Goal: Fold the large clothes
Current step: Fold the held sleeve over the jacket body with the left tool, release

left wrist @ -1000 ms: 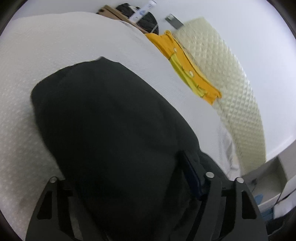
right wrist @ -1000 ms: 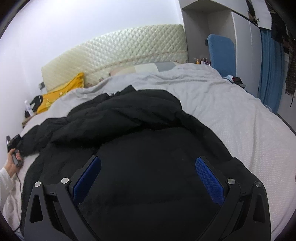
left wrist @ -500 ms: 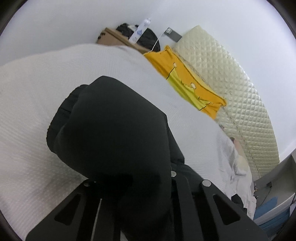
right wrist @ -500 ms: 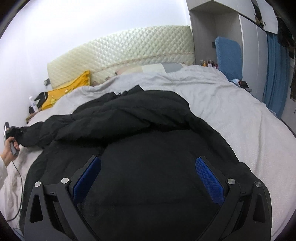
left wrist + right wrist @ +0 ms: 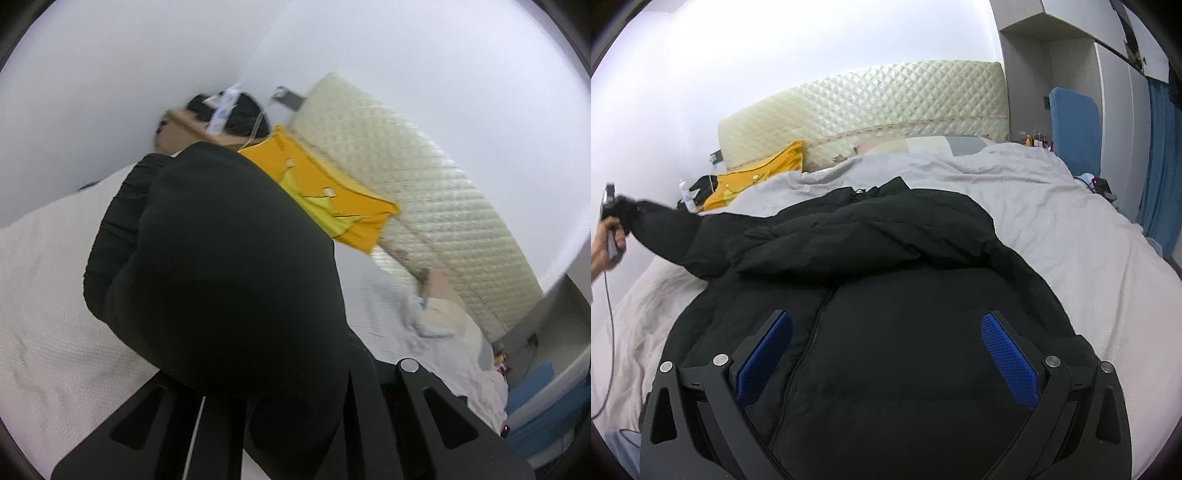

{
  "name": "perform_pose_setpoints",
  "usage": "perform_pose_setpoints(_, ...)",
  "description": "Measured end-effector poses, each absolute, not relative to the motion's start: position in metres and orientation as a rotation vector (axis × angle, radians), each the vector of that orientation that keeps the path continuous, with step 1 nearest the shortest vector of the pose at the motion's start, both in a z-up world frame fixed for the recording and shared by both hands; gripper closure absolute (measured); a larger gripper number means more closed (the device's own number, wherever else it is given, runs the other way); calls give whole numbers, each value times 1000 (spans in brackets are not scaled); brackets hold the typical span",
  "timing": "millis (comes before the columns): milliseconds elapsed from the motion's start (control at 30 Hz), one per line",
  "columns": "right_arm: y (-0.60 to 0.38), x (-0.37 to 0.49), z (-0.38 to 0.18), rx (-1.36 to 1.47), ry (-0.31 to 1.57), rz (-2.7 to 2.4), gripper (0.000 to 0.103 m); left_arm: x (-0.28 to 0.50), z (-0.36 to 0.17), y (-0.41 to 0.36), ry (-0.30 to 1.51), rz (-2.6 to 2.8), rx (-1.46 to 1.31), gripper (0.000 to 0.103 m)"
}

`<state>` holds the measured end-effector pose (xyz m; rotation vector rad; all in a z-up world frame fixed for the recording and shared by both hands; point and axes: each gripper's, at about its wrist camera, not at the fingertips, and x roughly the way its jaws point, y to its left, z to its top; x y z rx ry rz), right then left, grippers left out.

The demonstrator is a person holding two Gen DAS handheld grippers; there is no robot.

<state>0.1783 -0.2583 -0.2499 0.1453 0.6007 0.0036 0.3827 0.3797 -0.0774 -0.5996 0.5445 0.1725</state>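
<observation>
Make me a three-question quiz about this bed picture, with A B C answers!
1. Where does the black jacket lie?
A on the bed
B on the floor
C on a chair

2. What colour is the pillow by the headboard?
A red
B yellow
C green

3. What does the left gripper do?
A hangs open
B grips the sleeve
C holds a bottle

Answers: 1 A, the jacket spreads over the bed's grey cover. 2 B, it is yellow. 3 B, the black sleeve is pinched in it and lifted off the bed.
</observation>
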Motion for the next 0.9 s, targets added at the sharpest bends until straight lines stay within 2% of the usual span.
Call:
perform_pose_setpoints(267,-257,161,-229,100,521,59,0,361,-13,304,495,109,-457,95)
perform_pose_setpoints(633,-284,139,-217,135,479,58,0,340,25,172,446,-46,-313,95)
perform_pose_setpoints(900,-313,123,-207,165,434,41,0,337,25,64,451,-158,-180,95)
